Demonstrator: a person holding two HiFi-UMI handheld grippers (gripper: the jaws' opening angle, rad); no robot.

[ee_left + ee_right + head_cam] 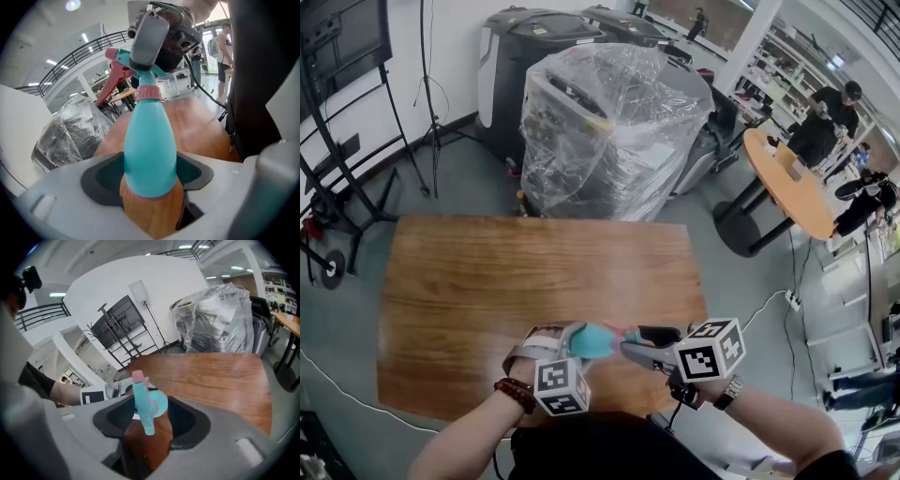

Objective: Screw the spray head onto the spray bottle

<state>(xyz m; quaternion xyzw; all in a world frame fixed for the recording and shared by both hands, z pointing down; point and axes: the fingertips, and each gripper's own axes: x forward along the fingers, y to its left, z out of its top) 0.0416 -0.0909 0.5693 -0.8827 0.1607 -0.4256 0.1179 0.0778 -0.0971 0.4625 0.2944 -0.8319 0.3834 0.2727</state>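
Note:
A teal spray bottle hangs level over the near edge of the wooden table. My left gripper is shut on its body, and in the left gripper view the bottle fills the space between the pads. The teal spray head, with a pink trigger and a pink collar, sits on the neck. My right gripper faces the left one from the right. Its jaws stand around the spray head, with gaps on both sides, so it is open.
A plastic-wrapped machine and dark bins stand beyond the table's far edge. A round orange table with people beside it is at the right. A screen on a wheeled stand is at the left.

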